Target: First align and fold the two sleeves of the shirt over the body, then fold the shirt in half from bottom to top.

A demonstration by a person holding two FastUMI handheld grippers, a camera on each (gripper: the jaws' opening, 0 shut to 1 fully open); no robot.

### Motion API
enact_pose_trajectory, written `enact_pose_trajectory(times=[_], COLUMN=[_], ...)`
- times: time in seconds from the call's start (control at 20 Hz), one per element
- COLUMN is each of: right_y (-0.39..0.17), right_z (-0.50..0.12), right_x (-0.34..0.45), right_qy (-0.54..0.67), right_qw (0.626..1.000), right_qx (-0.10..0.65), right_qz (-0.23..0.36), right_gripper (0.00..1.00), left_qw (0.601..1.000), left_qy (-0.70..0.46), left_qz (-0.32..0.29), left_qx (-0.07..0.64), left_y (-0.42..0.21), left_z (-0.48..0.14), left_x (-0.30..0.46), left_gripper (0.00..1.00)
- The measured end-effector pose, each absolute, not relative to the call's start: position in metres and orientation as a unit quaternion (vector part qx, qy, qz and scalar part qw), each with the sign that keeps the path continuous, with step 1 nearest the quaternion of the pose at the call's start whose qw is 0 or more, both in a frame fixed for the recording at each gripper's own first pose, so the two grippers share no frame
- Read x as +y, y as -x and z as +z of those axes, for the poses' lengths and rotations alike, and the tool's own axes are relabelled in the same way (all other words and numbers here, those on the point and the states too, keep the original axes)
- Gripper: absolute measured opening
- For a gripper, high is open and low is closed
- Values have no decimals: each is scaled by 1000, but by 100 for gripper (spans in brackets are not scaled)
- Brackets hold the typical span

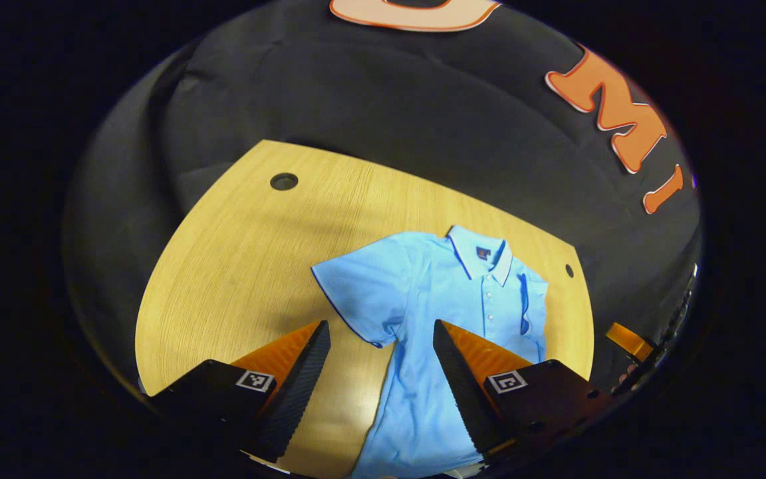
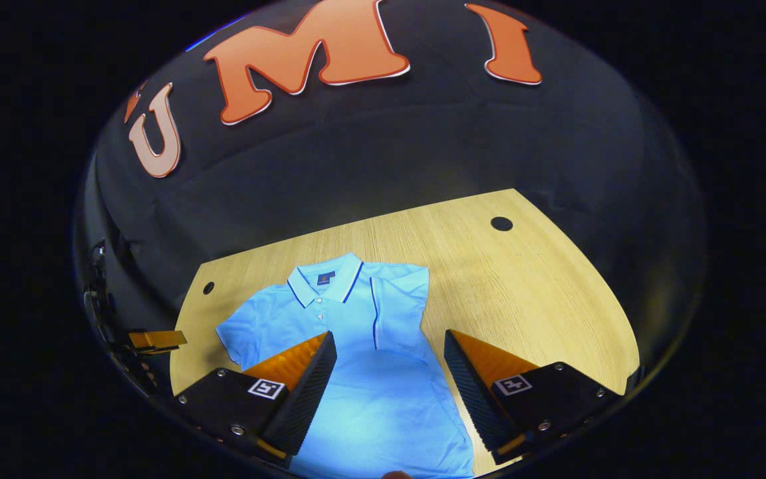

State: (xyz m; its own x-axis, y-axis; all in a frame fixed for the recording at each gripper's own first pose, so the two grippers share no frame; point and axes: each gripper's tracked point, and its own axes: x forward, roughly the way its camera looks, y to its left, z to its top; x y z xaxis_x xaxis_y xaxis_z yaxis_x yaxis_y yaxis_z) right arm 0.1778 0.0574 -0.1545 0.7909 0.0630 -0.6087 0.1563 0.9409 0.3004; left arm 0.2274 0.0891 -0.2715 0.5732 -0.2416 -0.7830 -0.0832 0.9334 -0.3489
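A light blue polo shirt [image 1: 449,313] is laid face up on the wooden table [image 1: 237,266], collar at the far side and hem at the near edge, so that the sleeves can be folded inward before the bottom is brought up. In the right gripper view the right sleeve [image 2: 399,299] is seen already folded over the body, its dark piping running down the chest. In the left gripper view the left sleeve [image 1: 363,293] is seen spread flat to the left, so this fold is judged to be next. The left gripper [image 1: 382,346] is held above that sleeve's near edge, its jaws released and grasping nothing. The right gripper [image 2: 389,356] is held over the shirt's lower body, likewise parted and empty.
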Motion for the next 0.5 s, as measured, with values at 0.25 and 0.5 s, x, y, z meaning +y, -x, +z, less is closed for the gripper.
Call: enact_pose_trajectory(times=[0.25, 0.5], right_y=[-139, -100], right_z=[-148, -150], right_x=[50, 44], right_qy=[-181, -197], right_qw=[934, 934], right_qx=[301, 284], right_qz=[-61, -84], right_gripper=[99, 99], left_qw=[838, 807], left_qy=[175, 179], left_qz=[-36, -13], left_qx=[515, 563], left_y=[-251, -268], left_z=[-309, -337], left_x=[89, 82], left_gripper=[99, 99])
